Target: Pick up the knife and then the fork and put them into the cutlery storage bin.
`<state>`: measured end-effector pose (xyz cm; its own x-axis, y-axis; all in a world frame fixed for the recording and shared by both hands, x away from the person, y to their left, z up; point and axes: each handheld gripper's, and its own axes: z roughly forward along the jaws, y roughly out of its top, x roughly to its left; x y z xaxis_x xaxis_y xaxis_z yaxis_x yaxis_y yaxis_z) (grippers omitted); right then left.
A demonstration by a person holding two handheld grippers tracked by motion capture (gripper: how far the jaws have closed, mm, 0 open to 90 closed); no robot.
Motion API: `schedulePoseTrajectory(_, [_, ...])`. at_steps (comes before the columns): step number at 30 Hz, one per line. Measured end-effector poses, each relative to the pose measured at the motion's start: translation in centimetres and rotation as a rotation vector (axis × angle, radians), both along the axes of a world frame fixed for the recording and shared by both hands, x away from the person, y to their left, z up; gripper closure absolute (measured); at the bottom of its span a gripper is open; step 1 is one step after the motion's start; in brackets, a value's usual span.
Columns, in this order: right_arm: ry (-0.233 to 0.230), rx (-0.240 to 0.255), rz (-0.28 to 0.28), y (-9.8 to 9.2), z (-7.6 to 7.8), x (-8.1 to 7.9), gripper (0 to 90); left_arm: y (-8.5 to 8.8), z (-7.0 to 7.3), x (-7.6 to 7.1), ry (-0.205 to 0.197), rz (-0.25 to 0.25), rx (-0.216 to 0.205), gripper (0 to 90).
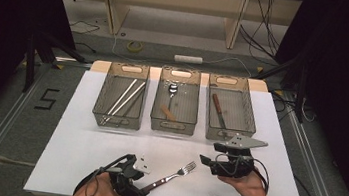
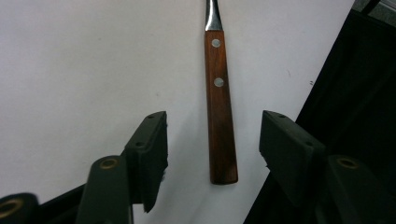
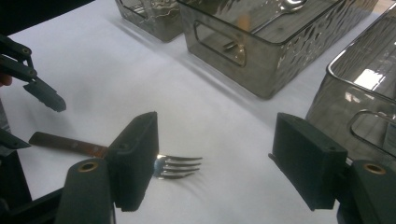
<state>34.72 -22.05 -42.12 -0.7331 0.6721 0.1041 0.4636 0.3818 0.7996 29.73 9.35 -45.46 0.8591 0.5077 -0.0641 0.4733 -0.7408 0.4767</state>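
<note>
Left gripper view puts the steel fork with the riveted brown wooden handle (image 2: 221, 107) flat on the white table (image 2: 84, 60), pointing to twelve o'clock, its handle between our left gripper (image 2: 212, 140) pads, which stand partly apart, clear of the wood. We judge that closing so near the butt could tip or swing the fork. Our right gripper (image 3: 215, 158) hangs wide and empty at the fork's two o'clock, near the clear ribbed plastic bins (image 3: 261, 56). The tines are cut off here, and bin contents blur through ribbing.
</note>
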Motion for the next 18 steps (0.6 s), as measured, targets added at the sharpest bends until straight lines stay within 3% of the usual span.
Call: schedulePoseTrajectory(18, [0.009, -0.011, 0.040, 0.7, -0.3, -0.8, 32.8, -1.1, -0.8, -0.1, 0.002, -0.045, 0.043, 64.9])
